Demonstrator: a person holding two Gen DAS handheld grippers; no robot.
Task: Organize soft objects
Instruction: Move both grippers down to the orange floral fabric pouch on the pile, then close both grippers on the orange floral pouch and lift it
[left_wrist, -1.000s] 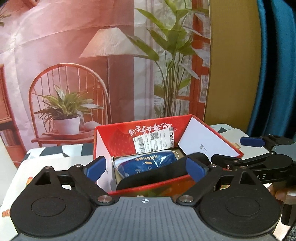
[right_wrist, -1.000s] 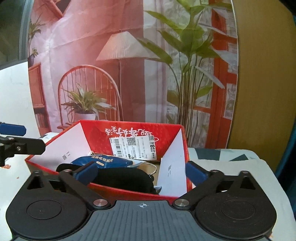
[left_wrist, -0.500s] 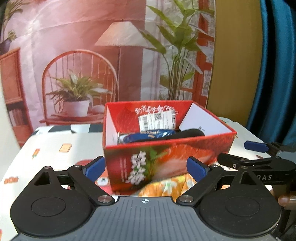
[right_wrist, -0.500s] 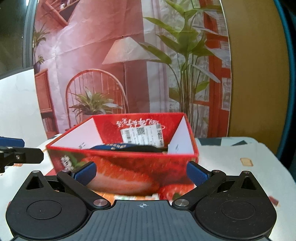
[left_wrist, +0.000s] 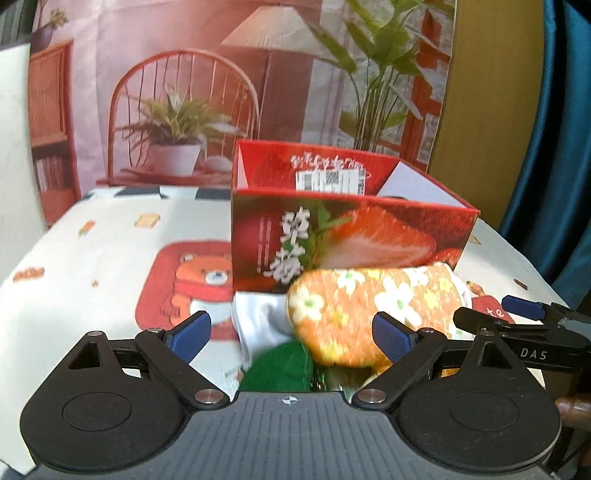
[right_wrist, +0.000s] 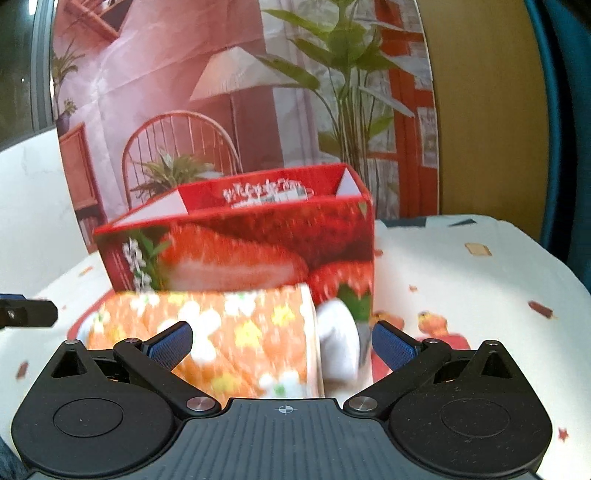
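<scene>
Both grippers, left (left_wrist: 291, 332) and right (right_wrist: 282, 341), are held wide apart, nothing gripped. The orange floral cloth (left_wrist: 373, 310) is seen lying on the table (left_wrist: 110, 240), just before the red strawberry box (left_wrist: 351, 236), a white sock (right_wrist: 338, 341) beside it.

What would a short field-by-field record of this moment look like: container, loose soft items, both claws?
container: red strawberry box, open top, standing on the printed tablecloth
loose soft items: orange floral cloth item, white cloth item and green item, all in front of the box
left claw: open, holding nothing, above the pile
right claw: open, holding nothing, facing the floral item
image quality: both views motion-blurred
</scene>
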